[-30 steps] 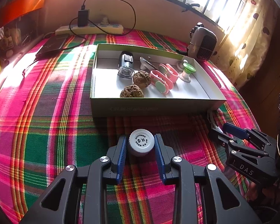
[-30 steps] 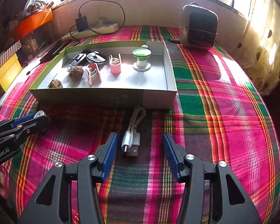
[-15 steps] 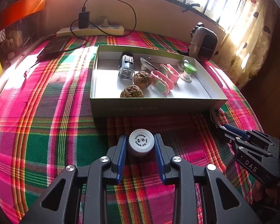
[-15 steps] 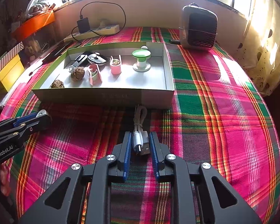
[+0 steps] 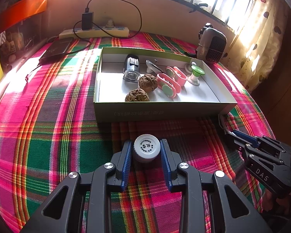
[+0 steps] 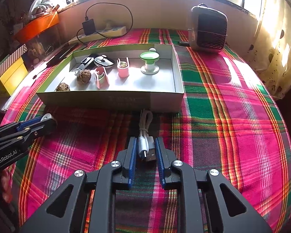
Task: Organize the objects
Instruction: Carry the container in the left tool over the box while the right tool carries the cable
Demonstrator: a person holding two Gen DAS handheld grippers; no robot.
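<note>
The cable (image 6: pixel 145 136) lies bundled on the bench just before the box's (image 6: pixel 110 99) near wall; the right claw (image 6: pixel 145 151) has clenched on its stiff plugs, the soft cord likely dangling. The left claw (image 5: pixel 146 151) grips a light, smooth bottle (image 5: pixel 146 150) near the bench's front edge.

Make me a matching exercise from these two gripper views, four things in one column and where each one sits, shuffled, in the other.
Things
1. white bottle
2. white USB cable
3. walnuts
4. power strip

Places
A. inside the open box
B. clamped in the right gripper
C. by the far wall, under the window
D. between the left gripper's pads

Pairs: 1-D, 2-B, 3-A, 4-C
</note>
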